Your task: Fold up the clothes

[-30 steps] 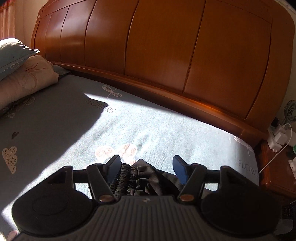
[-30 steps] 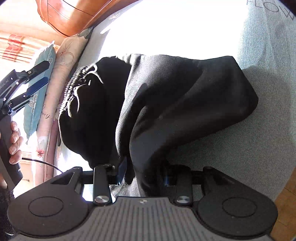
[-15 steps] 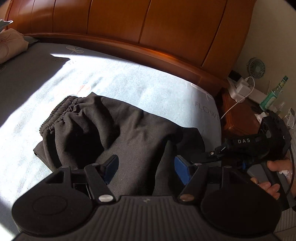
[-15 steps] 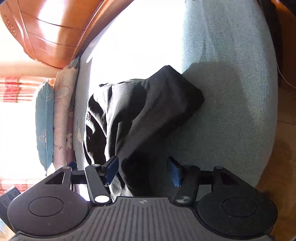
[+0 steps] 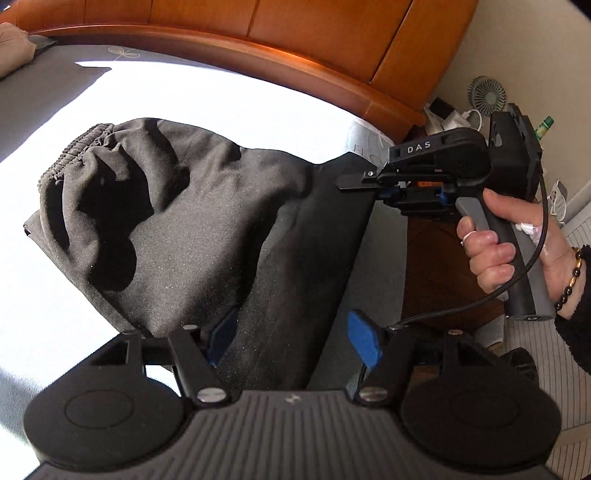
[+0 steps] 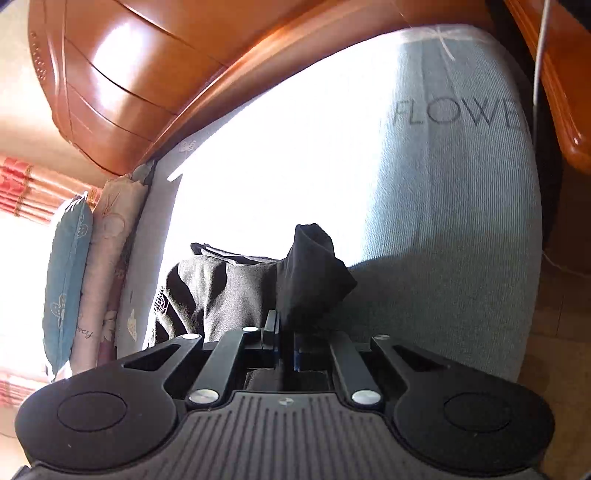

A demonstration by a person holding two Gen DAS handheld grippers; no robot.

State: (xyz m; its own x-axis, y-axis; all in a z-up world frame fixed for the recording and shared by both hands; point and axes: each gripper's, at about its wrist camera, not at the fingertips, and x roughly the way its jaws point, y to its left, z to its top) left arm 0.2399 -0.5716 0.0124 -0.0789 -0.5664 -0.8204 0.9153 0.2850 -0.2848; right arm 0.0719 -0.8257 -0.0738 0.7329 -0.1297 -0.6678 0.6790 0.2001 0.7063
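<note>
A black garment (image 5: 177, 229) with an elastic waistband (image 5: 70, 147) lies crumpled on the grey-blue bedsheet (image 5: 229, 107), partly in bright sun. My left gripper (image 5: 291, 339) is open and hovers just over the garment's near end; its blue pads (image 5: 364, 341) hold nothing. In the left wrist view a hand (image 5: 495, 243) holds my right gripper (image 5: 343, 181) at the garment's right edge. In its own view the right gripper (image 6: 286, 332) is shut on a raised fold of the black garment (image 6: 314, 273).
A wooden headboard (image 5: 295, 33) runs along the back of the bed. Pillows (image 6: 70, 280) lie at its far left. Past the right bed edge stands a dark nightstand (image 5: 436, 266) with a small fan (image 5: 487, 95), a bottle (image 5: 543, 127) and cables.
The right gripper went from open over the garment to shut on its edge, which now stands up in a fold. The left gripper stayed open and swung right along the garment.
</note>
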